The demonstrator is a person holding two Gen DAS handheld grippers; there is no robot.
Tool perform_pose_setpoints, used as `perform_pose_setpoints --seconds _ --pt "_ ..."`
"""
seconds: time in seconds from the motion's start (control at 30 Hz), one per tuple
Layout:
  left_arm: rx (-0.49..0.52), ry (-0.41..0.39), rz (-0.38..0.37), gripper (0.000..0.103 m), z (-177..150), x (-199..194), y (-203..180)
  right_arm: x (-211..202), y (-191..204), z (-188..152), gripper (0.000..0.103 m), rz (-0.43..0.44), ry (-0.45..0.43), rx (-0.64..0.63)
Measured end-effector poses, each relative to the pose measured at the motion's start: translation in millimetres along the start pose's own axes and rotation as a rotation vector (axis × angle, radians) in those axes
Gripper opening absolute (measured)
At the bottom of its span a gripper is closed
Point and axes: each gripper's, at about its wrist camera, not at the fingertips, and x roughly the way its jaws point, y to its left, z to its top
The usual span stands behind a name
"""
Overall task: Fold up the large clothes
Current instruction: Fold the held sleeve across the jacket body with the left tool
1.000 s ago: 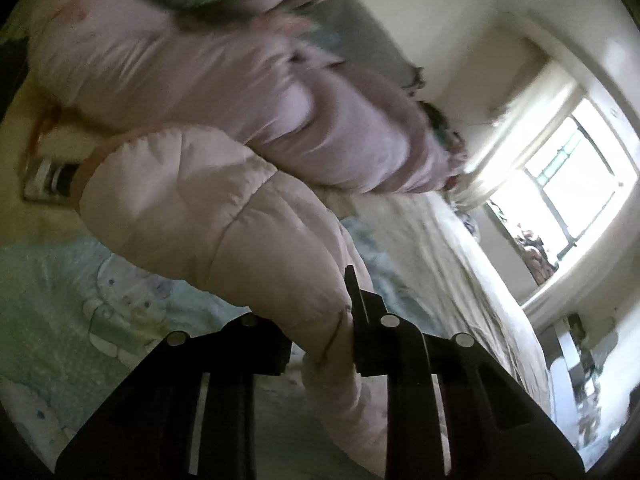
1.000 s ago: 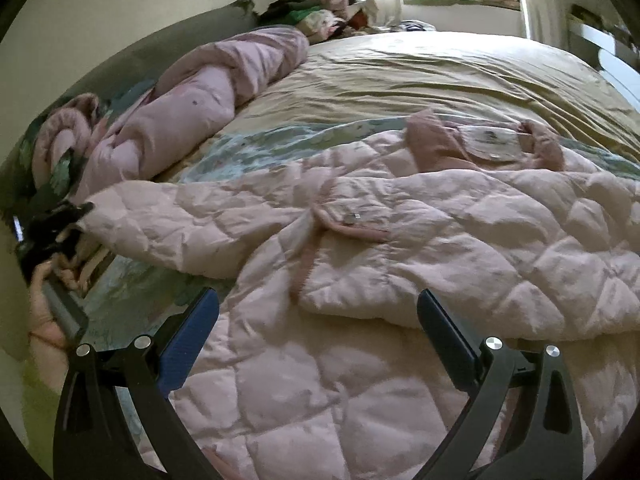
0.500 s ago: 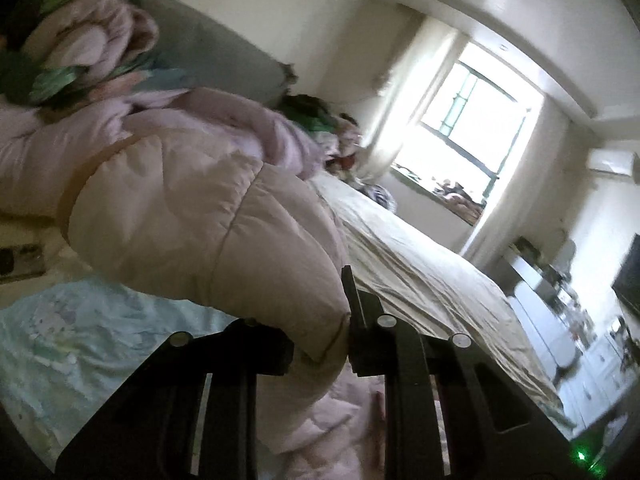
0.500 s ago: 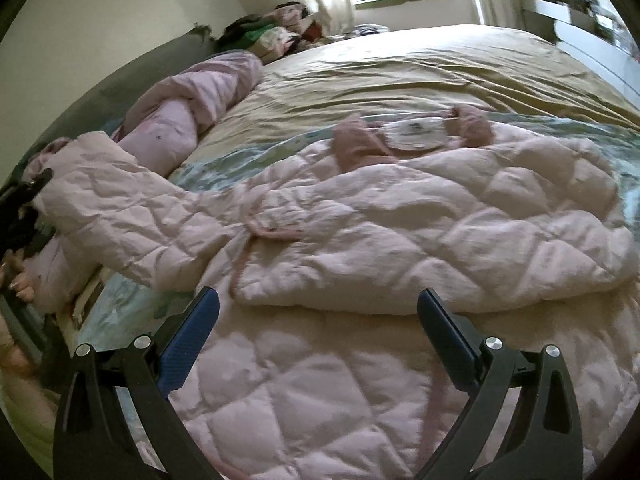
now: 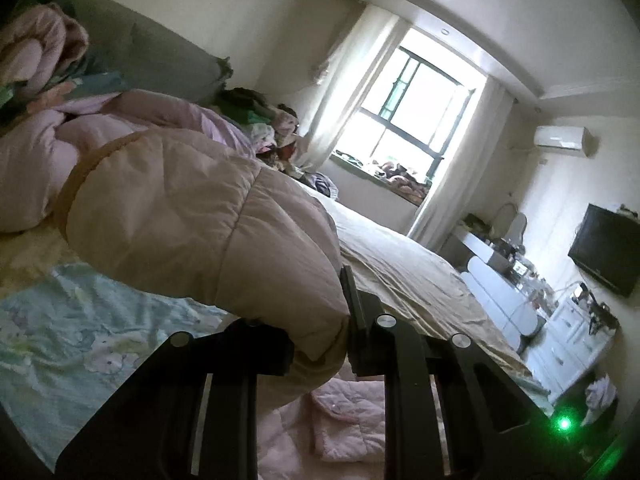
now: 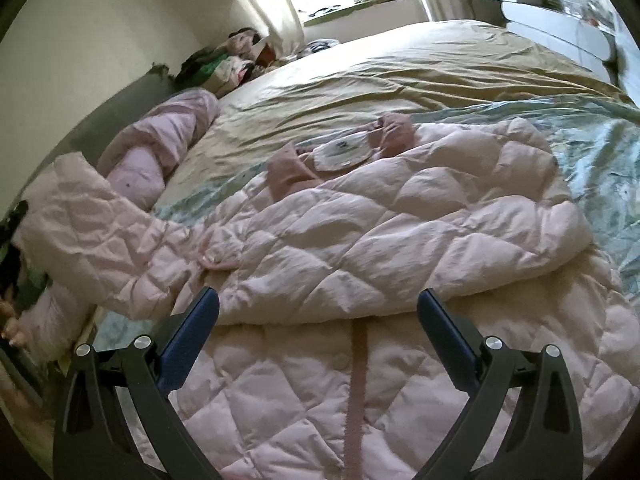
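Note:
A pale pink quilted coat (image 6: 360, 232) lies spread on the bed, collar and label toward the window. Its left sleeve (image 6: 100, 240) is lifted off the bed at the left. My left gripper (image 5: 344, 332) is shut on that sleeve (image 5: 208, 220), which fills the left wrist view and hangs down between the jaws. My right gripper (image 6: 318, 312) is open and empty, hovering just above the coat's front near its pink placket strip (image 6: 356, 380).
A rolled pink duvet (image 6: 160, 140) lies along the grey headboard (image 5: 168, 60). A clothes pile (image 6: 224, 60) sits near the window. A beige sheet (image 6: 400, 72) covers the far bed. White drawers (image 5: 520, 308) and a TV (image 5: 604, 248) stand at the right.
My left gripper has lifted the sleeve higher off the bed and swung toward the window. The right gripper has moved a little forward over the coat, staying open.

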Motion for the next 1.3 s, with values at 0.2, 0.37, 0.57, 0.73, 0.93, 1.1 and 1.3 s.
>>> perform_pose_setpoints --seconds 0.2,0.37,0.57,0.73,0.93,1.1,1.3 --pt "0.065 0.022 -0.058 0.012 -10 8 -26 -11 -14 5 0.099 -0.026 -0.027 0.027" --pt "0.151 0.076 -0.128 0.012 -28 22 -55 -21 -32 5 0.099 -0.053 -0.043 0.053" --pt "0.262 0.155 -0.195 0.012 -58 41 -85 -31 -52 5 0.099 -0.071 -0.073 0.103" --pt "0.353 0.219 -0.244 0.012 -88 55 -111 -40 -70 8 0.099 -0.099 -0.099 0.136" --pt "0.483 0.294 -0.252 0.012 -130 71 -137 -53 -95 7 0.099 -0.133 -0.125 0.186" --pt "0.590 0.381 -0.254 0.012 -171 86 -154 -63 -114 8 0.099 -0.154 -0.148 0.225" --pt "0.796 0.437 -0.231 0.012 -219 90 -177 -69 -128 7 0.099 -0.162 -0.161 0.257"
